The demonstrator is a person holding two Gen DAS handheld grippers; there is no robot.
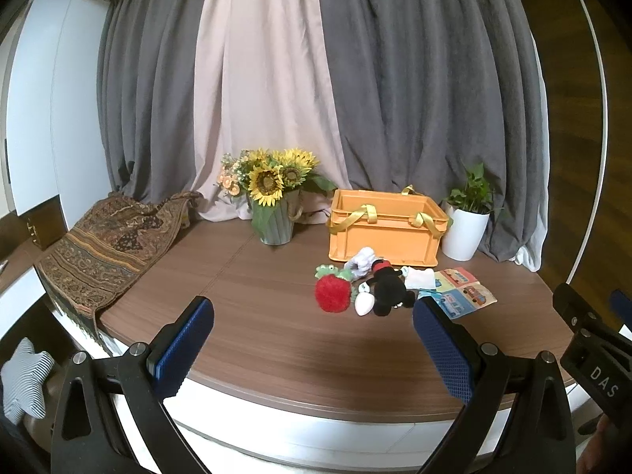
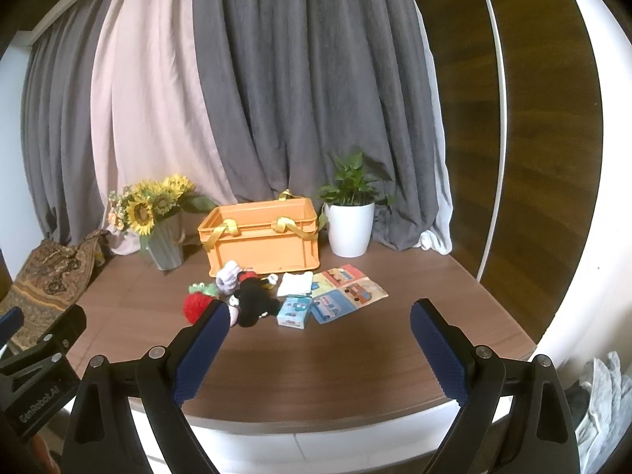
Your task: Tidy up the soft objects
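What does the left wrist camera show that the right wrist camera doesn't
Only the left wrist view shows the striped star cushion. Only the right wrist view shows the whole small blue box and the crumpled grey fabric. Both show the orange crate, red plush, black plush, picture cloth book, sunflowers and potted plant.

Your left wrist view looks forward from the near table (image 1: 276,339) edge, level and slightly left, with the orange crate (image 1: 385,233) right of centre and well off. Your right wrist view faces the same way from further right, the crate (image 2: 262,237) left of centre. Both share the tabletop, curtains (image 1: 414,79) and toy cluster (image 2: 245,296).
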